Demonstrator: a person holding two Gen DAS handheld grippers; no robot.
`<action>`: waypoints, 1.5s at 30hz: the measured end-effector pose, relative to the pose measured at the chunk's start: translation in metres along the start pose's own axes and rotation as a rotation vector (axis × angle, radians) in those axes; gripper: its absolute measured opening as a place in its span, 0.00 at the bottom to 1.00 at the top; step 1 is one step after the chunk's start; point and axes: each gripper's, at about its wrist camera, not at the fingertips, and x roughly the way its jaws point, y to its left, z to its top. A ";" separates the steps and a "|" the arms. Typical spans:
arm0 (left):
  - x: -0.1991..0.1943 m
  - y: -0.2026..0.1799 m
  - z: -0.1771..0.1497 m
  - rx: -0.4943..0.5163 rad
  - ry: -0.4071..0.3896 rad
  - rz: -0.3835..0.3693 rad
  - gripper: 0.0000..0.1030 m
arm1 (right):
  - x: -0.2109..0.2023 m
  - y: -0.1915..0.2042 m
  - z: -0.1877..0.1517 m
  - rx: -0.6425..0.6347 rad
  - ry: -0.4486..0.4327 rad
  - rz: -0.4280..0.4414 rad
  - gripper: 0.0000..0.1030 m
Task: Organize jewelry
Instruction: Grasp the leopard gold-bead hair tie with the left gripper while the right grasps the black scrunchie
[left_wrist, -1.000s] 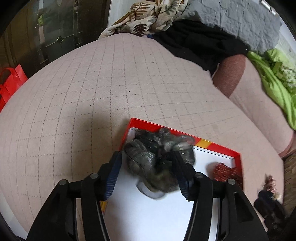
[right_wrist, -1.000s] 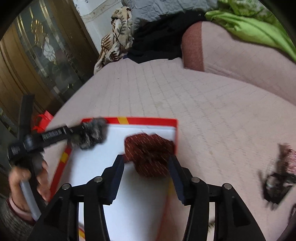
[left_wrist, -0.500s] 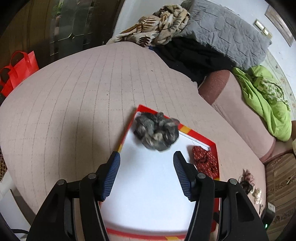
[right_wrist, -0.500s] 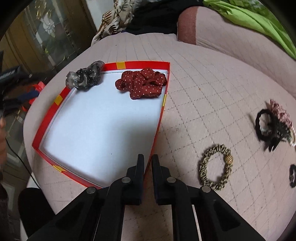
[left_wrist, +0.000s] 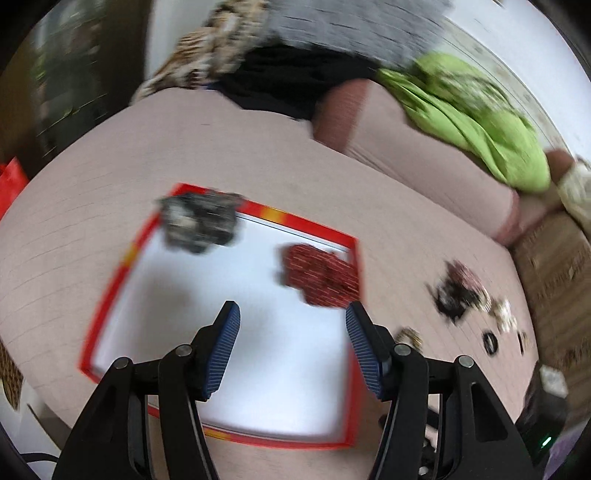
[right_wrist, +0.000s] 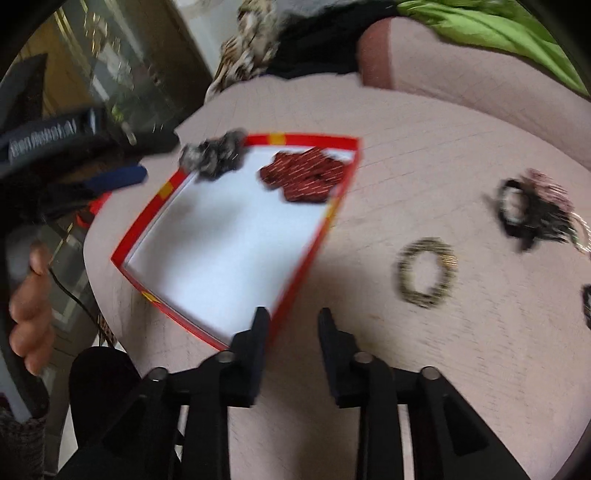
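Observation:
A red-rimmed box (left_wrist: 110, 280) with a white floor lies on the pink quilted table. A grey-black scrunchie (left_wrist: 199, 225) sits in its far left corner and a red dotted scrunchie (left_wrist: 321, 275) in its far right corner. Both show in the right wrist view, the grey one (right_wrist: 212, 157) and the red one (right_wrist: 304, 175), inside the box (right_wrist: 310, 254). My left gripper (left_wrist: 291, 332) is open and empty above the box. My right gripper (right_wrist: 291, 325) is partly open and empty over the box's near right edge. A gold-black hair band (right_wrist: 426, 273) lies on the table to the right.
A dark tangle of hair ties (right_wrist: 532, 210) lies at the right, also in the left wrist view (left_wrist: 458, 291) with small rings (left_wrist: 491, 343) nearby. Clothes and a green cloth (left_wrist: 472, 118) are piled at the back. The left gripper and hand (right_wrist: 29, 302) appear at the left.
The left gripper let go of the grey scrunchie in the box corner and drew back. The right gripper left the red scrunchie, pulled back shut, and has now opened partly. Both views are blurred by motion.

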 end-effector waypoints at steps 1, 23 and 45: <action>0.003 -0.013 -0.004 0.026 0.010 -0.015 0.57 | -0.011 -0.012 -0.004 0.020 -0.016 -0.009 0.36; 0.132 -0.136 -0.056 0.276 0.222 0.022 0.57 | -0.111 -0.281 -0.064 0.488 -0.170 -0.424 0.46; 0.151 -0.152 -0.065 0.345 0.211 0.084 0.05 | -0.052 -0.276 -0.035 0.361 -0.102 -0.612 0.16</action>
